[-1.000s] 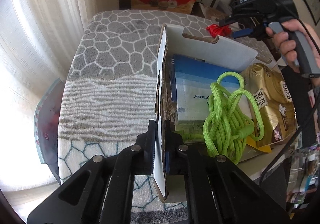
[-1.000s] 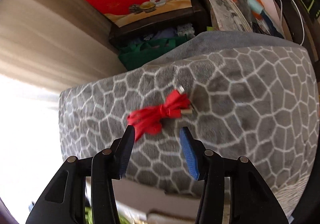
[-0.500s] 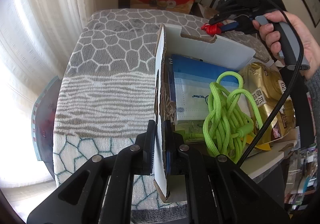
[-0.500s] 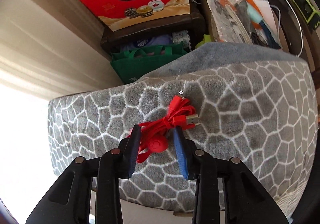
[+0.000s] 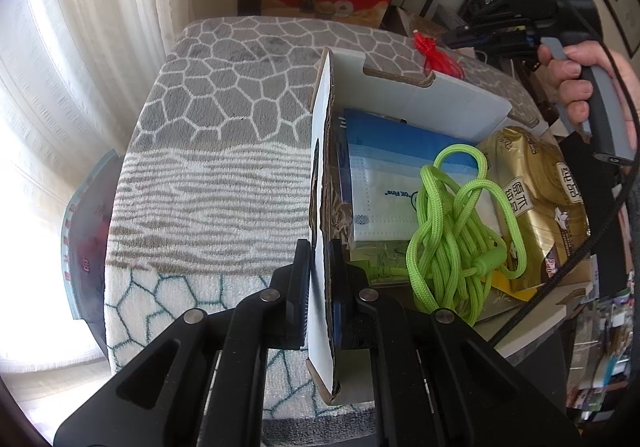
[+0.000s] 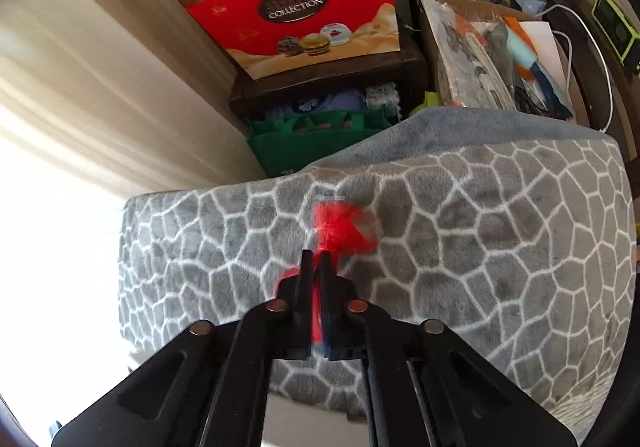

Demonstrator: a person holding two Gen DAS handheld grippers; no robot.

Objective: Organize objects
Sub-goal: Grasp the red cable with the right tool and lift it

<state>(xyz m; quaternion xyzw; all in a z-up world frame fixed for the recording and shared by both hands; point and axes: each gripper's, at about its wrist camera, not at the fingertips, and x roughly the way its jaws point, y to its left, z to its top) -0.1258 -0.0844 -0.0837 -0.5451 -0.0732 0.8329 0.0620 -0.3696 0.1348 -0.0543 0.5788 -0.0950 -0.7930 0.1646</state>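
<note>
My left gripper (image 5: 320, 259) is shut on the near left wall of a white cardboard box (image 5: 436, 95). The box holds a coiled green rope (image 5: 452, 231), a blue-and-white mask pack (image 5: 384, 183) and a gold snack bag (image 5: 536, 199). My right gripper (image 6: 316, 259) is shut on a red cable bundle (image 6: 344, 227), which hangs blurred above the grey patterned blanket (image 6: 480, 247). In the left wrist view the red cable (image 5: 436, 55) hangs from the right gripper (image 5: 452, 41) just beyond the box's far wall.
The blanket (image 5: 224, 119) covers the table. A red gift bag (image 6: 304, 19) and a green bag (image 6: 312, 143) stand behind the table's far edge. A cardboard box of papers (image 6: 488, 51) sits at the back right. Curtains (image 5: 80, 47) hang at the left.
My right gripper closed on the red cable and lifted it off the blanket. The left gripper kept its grip on the box wall.
</note>
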